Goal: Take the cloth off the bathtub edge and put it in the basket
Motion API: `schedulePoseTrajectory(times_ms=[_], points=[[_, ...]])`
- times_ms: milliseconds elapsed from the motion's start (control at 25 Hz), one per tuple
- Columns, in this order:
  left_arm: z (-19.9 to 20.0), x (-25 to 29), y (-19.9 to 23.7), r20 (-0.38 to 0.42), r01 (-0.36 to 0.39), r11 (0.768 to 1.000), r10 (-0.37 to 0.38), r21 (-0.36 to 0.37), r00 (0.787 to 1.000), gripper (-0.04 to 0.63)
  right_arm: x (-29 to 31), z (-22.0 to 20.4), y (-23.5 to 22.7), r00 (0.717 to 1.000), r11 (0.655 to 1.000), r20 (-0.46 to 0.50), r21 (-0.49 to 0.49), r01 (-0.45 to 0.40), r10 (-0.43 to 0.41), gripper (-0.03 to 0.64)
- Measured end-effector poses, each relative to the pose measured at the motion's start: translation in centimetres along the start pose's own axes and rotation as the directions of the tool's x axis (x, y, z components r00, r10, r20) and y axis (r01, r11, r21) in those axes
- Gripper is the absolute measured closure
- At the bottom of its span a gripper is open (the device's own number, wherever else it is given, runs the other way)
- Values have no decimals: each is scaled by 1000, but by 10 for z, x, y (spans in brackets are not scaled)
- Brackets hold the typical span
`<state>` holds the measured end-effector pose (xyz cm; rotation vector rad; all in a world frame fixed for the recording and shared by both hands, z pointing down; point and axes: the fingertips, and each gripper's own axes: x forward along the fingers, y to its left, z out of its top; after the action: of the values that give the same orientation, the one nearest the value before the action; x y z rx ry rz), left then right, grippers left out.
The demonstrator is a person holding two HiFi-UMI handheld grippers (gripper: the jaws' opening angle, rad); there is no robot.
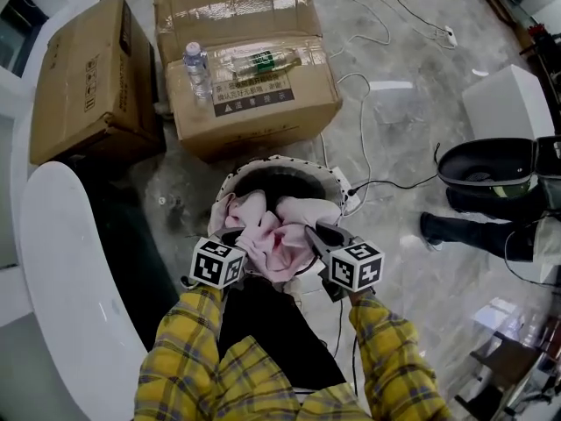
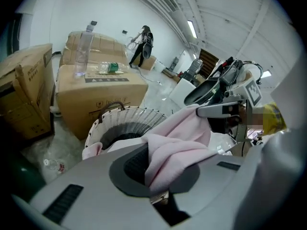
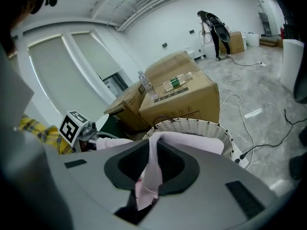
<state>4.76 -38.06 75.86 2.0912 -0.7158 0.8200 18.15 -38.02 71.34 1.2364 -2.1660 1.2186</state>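
Note:
A pale pink cloth (image 1: 273, 228) hangs bunched over the near rim of a white wicker basket (image 1: 263, 167), partly down inside it. My left gripper (image 1: 238, 239) is shut on the cloth's left part, and the pink fabric (image 2: 169, 150) bulges out between its jaws. My right gripper (image 1: 314, 235) is shut on the right part, where a thin fold of cloth (image 3: 149, 174) is pinched. Both grippers sit at the basket's near edge, a little apart. The white bathtub edge (image 1: 61, 270) curves along the left.
Two cardboard boxes (image 1: 245, 68) stand behind the basket, the larger with plastic bottles (image 1: 197, 67) on top. White cables (image 1: 368, 130) trail over the marble floor. A person's dark shoe (image 1: 438, 228) and a black bowl-shaped device (image 1: 486, 167) are at the right.

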Motion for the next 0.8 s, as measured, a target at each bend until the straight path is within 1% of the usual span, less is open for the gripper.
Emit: schedulePoseTrajectory(times_ms=[80,160,200,280,320,360,480,520,600,640,680,800], points=[[-12,6,3,-41,-10,1000,10,13,999,568,4,-11,-6,999,1000,-29,13,23,-23,557],[-23,11,6,-88,-20,999,23,43,996,566,10,-22,-10,997,999,-71,1,44,-44,555],[-28,13,8,-115,-22,998,29,58,993,557,13,-27,-11,994,999,-94,-11,49,-50,544],[-39,17,11,-167,-23,998,33,65,985,441,18,-34,-12,990,998,-132,-34,52,-56,453],[-43,16,13,-180,-25,998,34,53,983,414,19,-36,-12,989,998,-138,-40,55,-60,430],[-44,15,14,-178,-32,999,38,35,983,411,19,-36,-12,989,997,-136,-41,59,-65,428],[-38,7,19,-117,-59,998,55,-30,992,413,17,-35,-15,989,997,-121,-16,79,-81,423],[-35,4,20,-96,-64,997,59,-51,994,419,15,-35,-17,989,996,-120,-12,89,-90,447],[-30,-1,21,-59,-75,994,70,-79,996,514,12,-35,-19,986,993,-121,-23,112,-114,536],[-27,-4,21,-42,-81,993,77,-87,996,539,11,-35,-19,985,992,-122,-33,119,-122,557],[-25,-6,21,-29,-84,992,82,-92,996,555,10,-35,-19,985,992,-122,-42,121,-125,569],[-19,-11,18,2,-86,992,86,-95,996,568,7,-32,-17,986,992,-116,-56,113,-119,578]])
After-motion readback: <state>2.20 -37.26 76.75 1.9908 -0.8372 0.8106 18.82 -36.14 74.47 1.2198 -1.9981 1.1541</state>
